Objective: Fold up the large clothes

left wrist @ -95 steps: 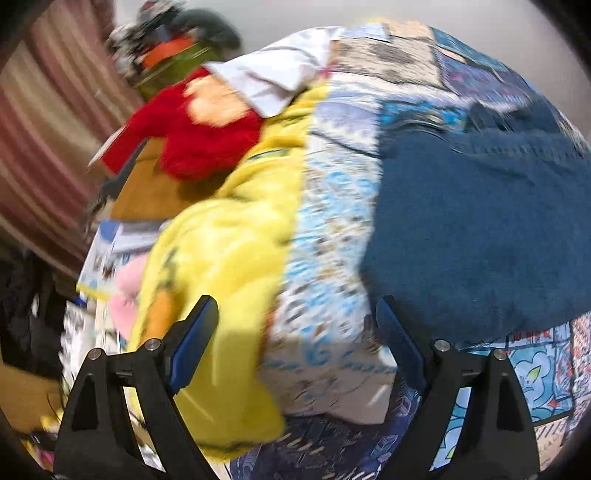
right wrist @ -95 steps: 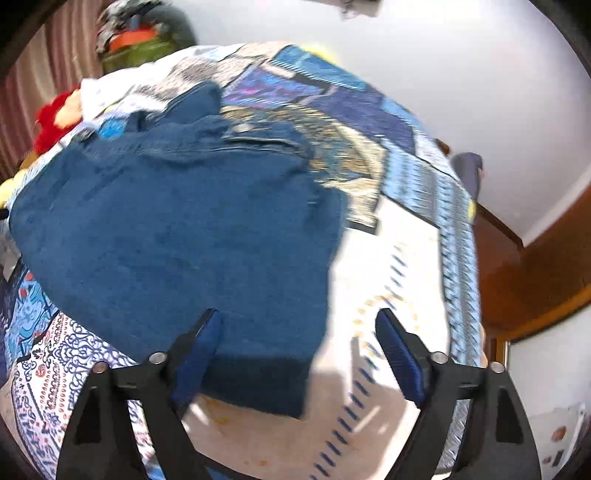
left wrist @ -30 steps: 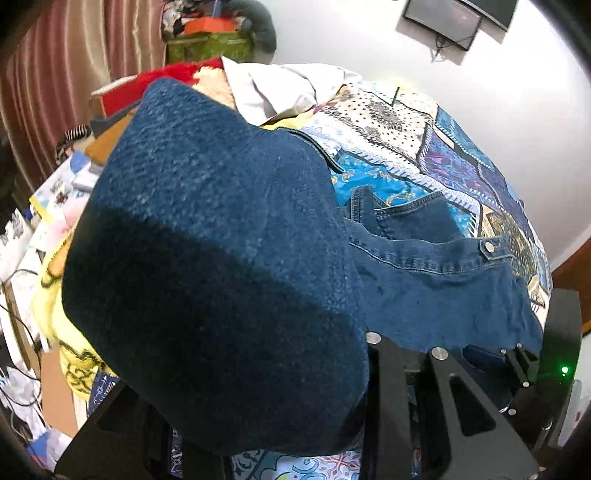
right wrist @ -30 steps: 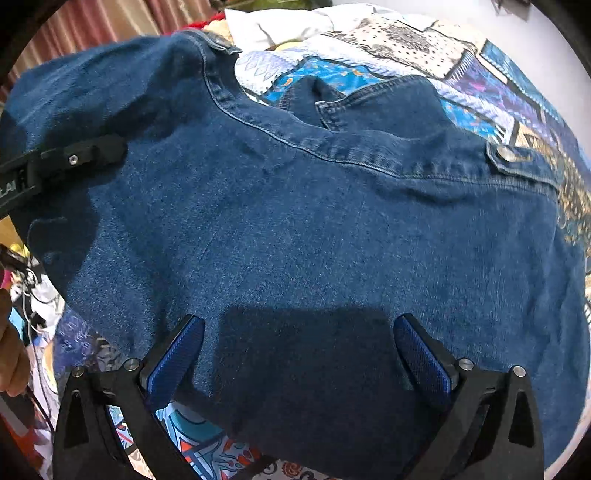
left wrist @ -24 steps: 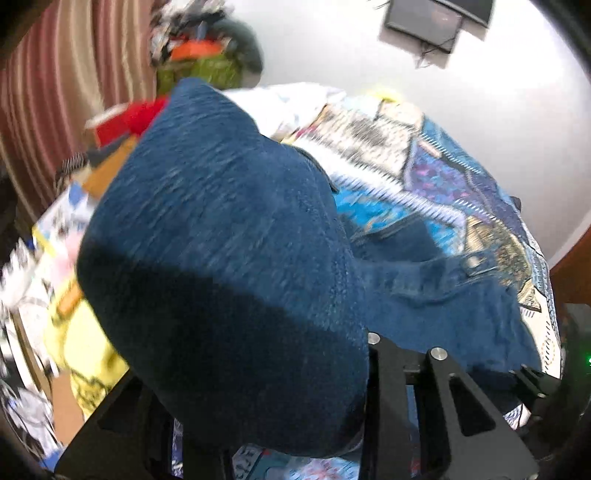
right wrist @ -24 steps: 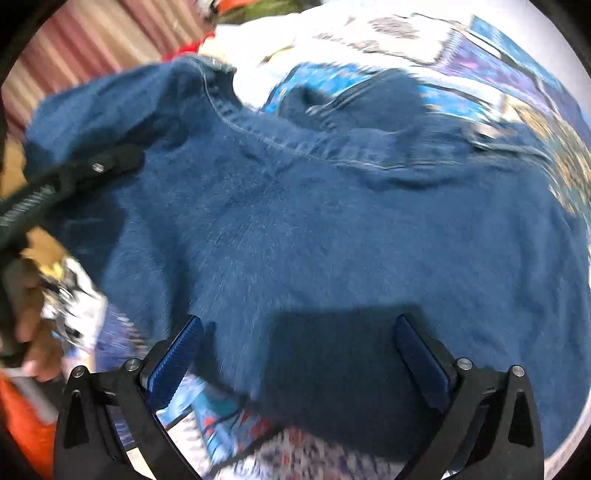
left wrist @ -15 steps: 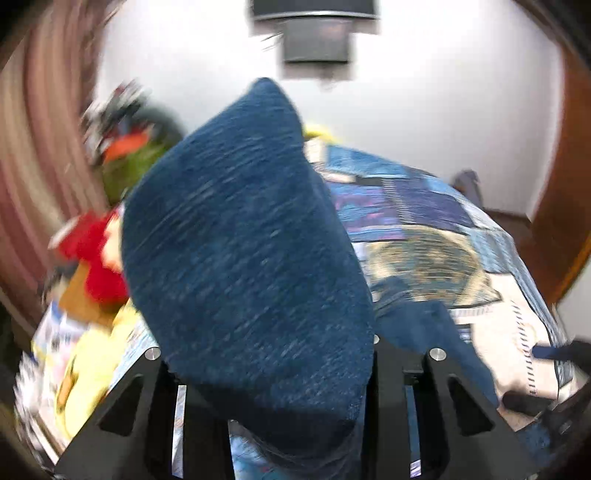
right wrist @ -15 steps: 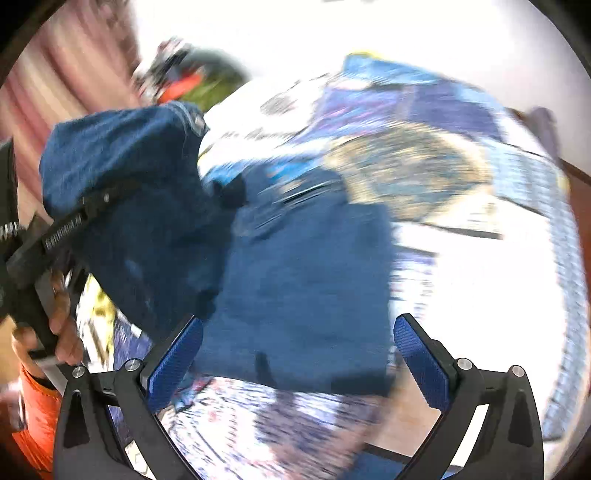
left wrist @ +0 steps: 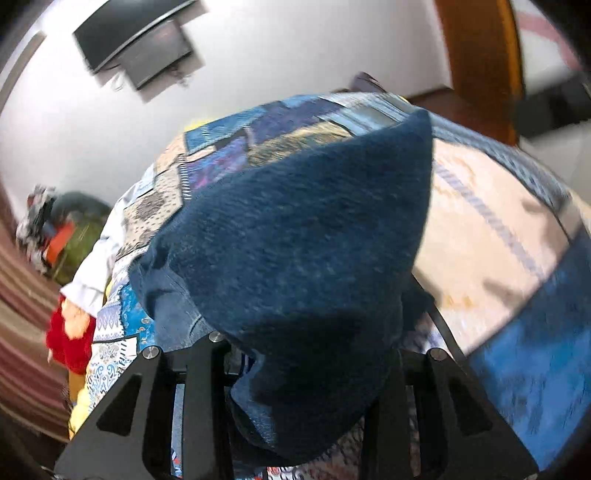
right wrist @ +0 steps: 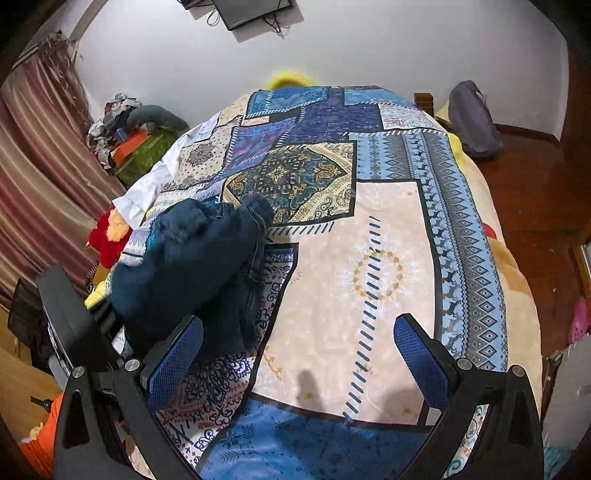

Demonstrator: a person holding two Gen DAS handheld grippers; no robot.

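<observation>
A dark blue denim garment (left wrist: 306,240) is bunched and lifted, filling the middle of the left wrist view. My left gripper (left wrist: 306,373) is shut on the denim garment; the cloth hides its fingertips. In the right wrist view the denim garment (right wrist: 192,266) hangs in a heap over the left side of the patchwork bedspread (right wrist: 369,240), with the left gripper's black body (right wrist: 70,325) beneath it. My right gripper (right wrist: 295,354) is open and empty, above the bed's near end, right of the garment.
A red plush toy (right wrist: 107,236), white cloth (right wrist: 147,188) and a cluttered pile (right wrist: 125,129) lie along the bed's left side by striped curtains (right wrist: 37,166). A screen (right wrist: 255,11) hangs on the wall. A grey bag (right wrist: 474,122) stands on the wooden floor, right.
The left gripper closed on the denim and lifted it, swinging it up and across. The right gripper pulled back from the garment and now looks over the whole bed.
</observation>
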